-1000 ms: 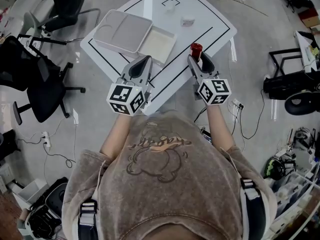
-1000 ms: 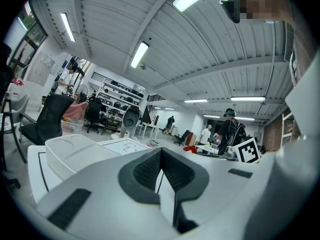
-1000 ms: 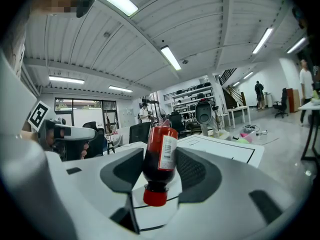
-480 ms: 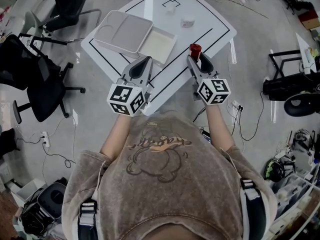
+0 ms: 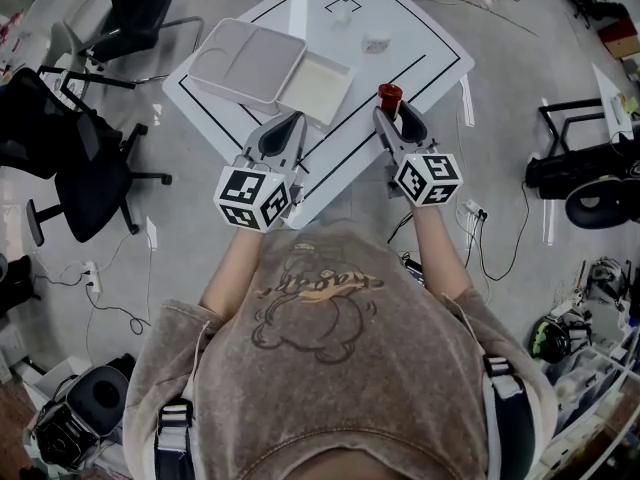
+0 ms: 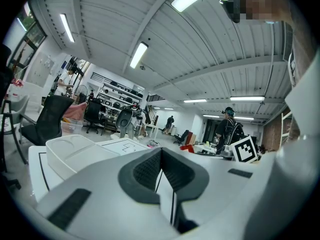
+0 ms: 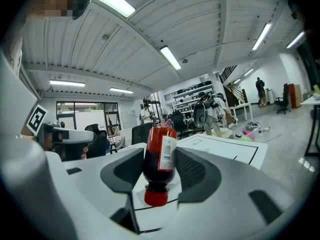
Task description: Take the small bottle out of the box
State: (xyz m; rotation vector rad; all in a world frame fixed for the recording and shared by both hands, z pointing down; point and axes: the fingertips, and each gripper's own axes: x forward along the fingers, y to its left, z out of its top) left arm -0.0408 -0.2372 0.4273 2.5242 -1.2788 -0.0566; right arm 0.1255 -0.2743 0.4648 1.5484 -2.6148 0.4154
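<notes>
My right gripper (image 5: 394,115) is clamped on the small bottle (image 7: 160,154) — red, cap end toward me — over the table (image 5: 400,38), well apart from the open box (image 5: 340,68) at ten o'clock. My left gripper (image 6: 161,151) — jaws pressed together, empty.

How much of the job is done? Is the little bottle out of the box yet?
Done: the small bottle is out of the open box, which looks empty. In hand: the right gripper is clamped on the bottle, off to the box's right over the table. The left gripper is shut and holds nothing. Left: probably only setting the bottle down.
</notes>
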